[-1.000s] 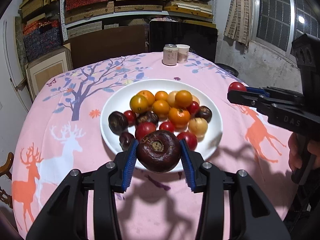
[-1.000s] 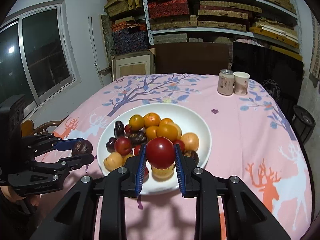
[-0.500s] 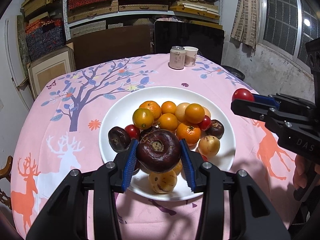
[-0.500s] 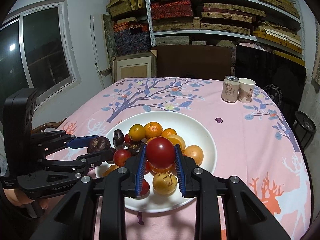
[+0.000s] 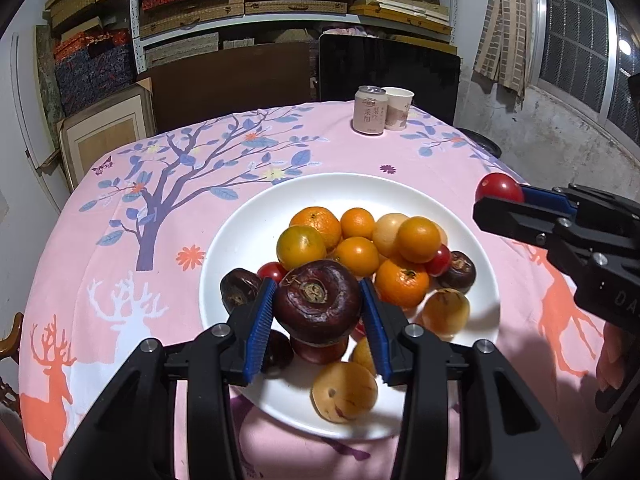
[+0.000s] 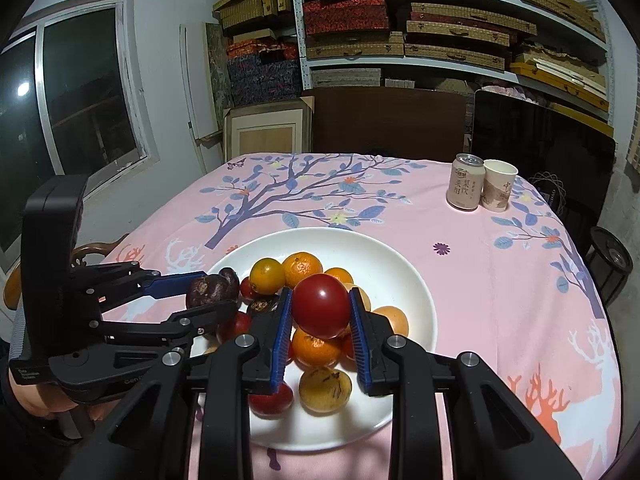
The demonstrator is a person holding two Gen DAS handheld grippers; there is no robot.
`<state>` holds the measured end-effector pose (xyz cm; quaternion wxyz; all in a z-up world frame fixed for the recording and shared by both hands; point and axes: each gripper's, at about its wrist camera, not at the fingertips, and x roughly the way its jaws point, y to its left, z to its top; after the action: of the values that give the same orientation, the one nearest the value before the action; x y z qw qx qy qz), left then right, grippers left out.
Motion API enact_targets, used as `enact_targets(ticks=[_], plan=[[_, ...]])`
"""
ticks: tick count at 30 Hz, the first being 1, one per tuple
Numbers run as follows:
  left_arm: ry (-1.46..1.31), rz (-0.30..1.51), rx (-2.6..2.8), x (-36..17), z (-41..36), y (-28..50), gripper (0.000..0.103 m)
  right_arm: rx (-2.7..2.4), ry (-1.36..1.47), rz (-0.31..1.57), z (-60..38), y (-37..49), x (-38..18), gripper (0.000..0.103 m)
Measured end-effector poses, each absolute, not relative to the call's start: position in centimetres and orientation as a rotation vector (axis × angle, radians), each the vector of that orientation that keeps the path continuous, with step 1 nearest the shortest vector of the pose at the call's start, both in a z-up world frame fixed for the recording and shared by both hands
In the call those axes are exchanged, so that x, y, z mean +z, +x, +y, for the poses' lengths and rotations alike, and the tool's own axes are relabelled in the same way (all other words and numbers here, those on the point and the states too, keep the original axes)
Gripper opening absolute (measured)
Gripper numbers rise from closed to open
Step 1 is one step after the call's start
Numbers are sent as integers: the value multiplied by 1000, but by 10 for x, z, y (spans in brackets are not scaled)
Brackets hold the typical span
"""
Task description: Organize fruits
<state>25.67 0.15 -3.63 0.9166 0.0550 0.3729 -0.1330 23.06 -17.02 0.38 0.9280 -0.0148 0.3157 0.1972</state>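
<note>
Both pairs of jaws are clamped on fruit: the left gripper (image 5: 318, 310) pinches a dark purple fruit (image 5: 318, 302) between its blue pads, low in the centre of the left wrist view, and the right gripper (image 6: 320, 316) squeezes a red tomato (image 6: 321, 305) in the middle of the right wrist view. Each held fruit hangs in front of a white plate (image 5: 240, 248) that fills the middle of both frames and carries a heap of oranges (image 5: 402, 282), small red tomatoes, dark purple fruits and pale yellow-brown ones. In the left wrist view the right gripper reaches in from the right edge with its tomato just off the plate's upper right rim. In the right wrist view the left gripper comes in from the left edge, its purple fruit over the plate's left rim. The plate rests on a pink tablecloth (image 5: 120, 280) printed with deer and a tree. Toward the upper right of the cloth a drink can (image 6: 464, 187) and a paper cup (image 6: 498, 185) stand side by side, touching or nearly so.
</note>
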Motion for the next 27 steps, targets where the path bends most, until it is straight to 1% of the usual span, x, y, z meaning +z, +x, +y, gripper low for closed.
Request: enact_targets(ticks=[8, 9, 10, 11, 12, 13, 14, 16, 17, 18, 19, 20, 21, 22, 24, 25, 27], plan=[[126, 805, -250, -49, -6, 289, 42, 387, -29, 657, -160, 264, 3, 28], [134, 807, -242, -51, -7, 291, 47, 391, -29, 664, -158, 268, 1, 29], [142, 805, -229, -52, -7, 293, 55, 405, -30, 677, -155, 273, -1, 29], [143, 801, -219, -52, -6, 293, 58, 418, -33, 692, -152, 275, -4, 34], [137, 800, -212, -52, -4, 293, 62, 424, -37, 702, -150, 276, -6, 47], [132, 799, -211, -51, -3, 292, 64, 412, -43, 695, -149, 275, -6, 50], [131, 797, -213, -49, -1, 290, 65, 404, -47, 679, -150, 272, -5, 52], [147, 780, -200, -45, 2, 282, 70, 409, -32, 674, -155, 266, -4, 52], [152, 777, -197, -44, 2, 277, 71, 409, -21, 672, -158, 262, -2, 52], [152, 781, -197, -43, 4, 271, 73, 411, -10, 671, -162, 257, -1, 52], [146, 785, -197, -42, 6, 264, 85, 414, -4, 670, -165, 251, 0, 52], [138, 784, -194, -41, 7, 256, 93, 416, 0, 668, -169, 241, 1, 56], [129, 777, -188, -40, 10, 244, 98, 414, 2, 668, -172, 232, 2, 63], [123, 774, -187, -39, 12, 233, 98, 411, 5, 669, -176, 221, 1, 66], [121, 800, -190, -43, 13, 210, 98, 404, 21, 673, -183, 196, -2, 81], [123, 810, -191, -45, 13, 199, 98, 399, 27, 678, -186, 185, -5, 84], [138, 821, -189, -48, 11, 173, 98, 400, 37, 689, -191, 158, -11, 96]])
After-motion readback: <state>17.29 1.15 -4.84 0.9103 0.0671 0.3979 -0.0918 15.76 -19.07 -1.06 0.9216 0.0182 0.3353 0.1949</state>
